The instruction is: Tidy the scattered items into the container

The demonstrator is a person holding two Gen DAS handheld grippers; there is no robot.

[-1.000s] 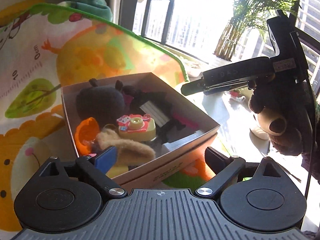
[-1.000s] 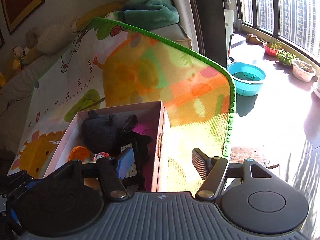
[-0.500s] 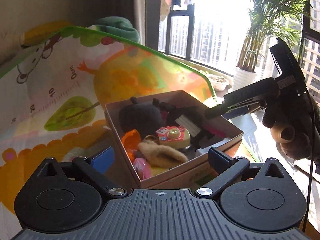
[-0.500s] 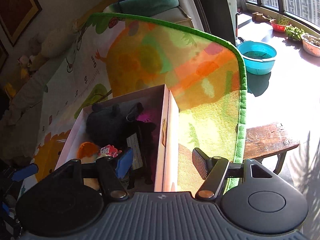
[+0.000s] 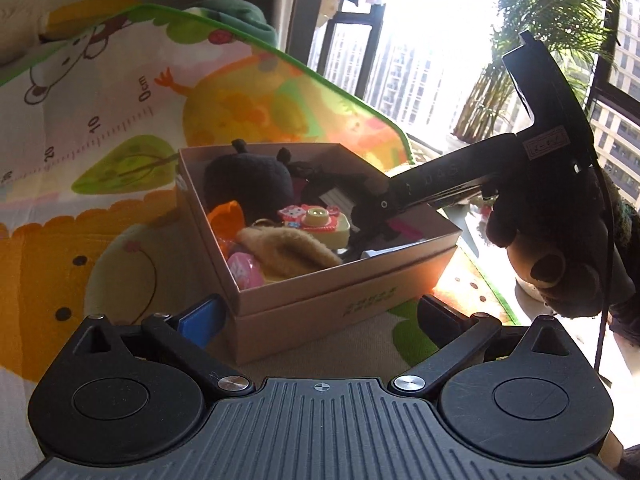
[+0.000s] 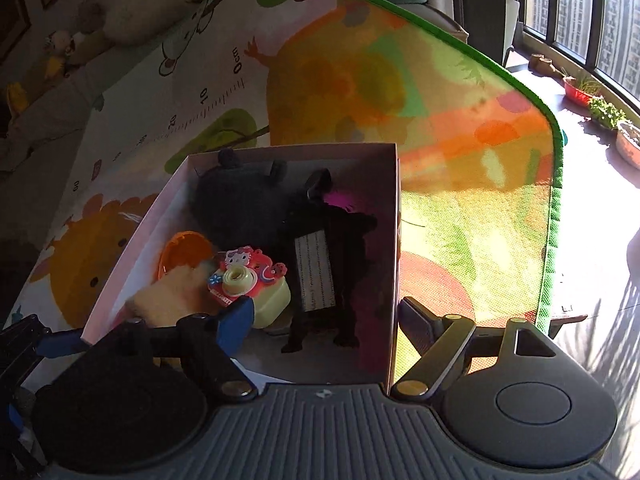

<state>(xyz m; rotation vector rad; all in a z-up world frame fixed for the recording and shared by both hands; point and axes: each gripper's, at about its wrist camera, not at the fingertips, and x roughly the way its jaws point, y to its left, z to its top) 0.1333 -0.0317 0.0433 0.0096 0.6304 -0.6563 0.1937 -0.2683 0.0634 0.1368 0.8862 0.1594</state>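
Observation:
A cardboard box (image 5: 344,280) stands on the colourful play mat (image 5: 120,184). It holds a dark plush (image 6: 244,200), a black plush with a white label (image 6: 316,276), a pink-and-yellow toy camera (image 6: 248,284), an orange shell (image 6: 184,256), a tan fuzzy piece (image 5: 288,248) and a pink egg (image 5: 244,272). My left gripper (image 5: 320,316) is open wide just short of the box's near corner, with nothing held. My right gripper (image 6: 328,316) hangs over the box (image 6: 392,248), its jaws opening astride the right wall and pressing nothing. Its tip (image 5: 380,204) reaches in from the right.
A brown plush shape (image 5: 552,268) sits by the right gripper's handle. The mat's green edge (image 6: 556,200) ends at sunlit floor with planters (image 6: 600,104) under the window. A wooden stool (image 6: 568,316) stands at the mat's right edge. A green cloth (image 5: 240,20) lies beyond.
The left gripper backed off from the box and its jaws widened. The right gripper swung from over the mat to above the box, and its jaws spread.

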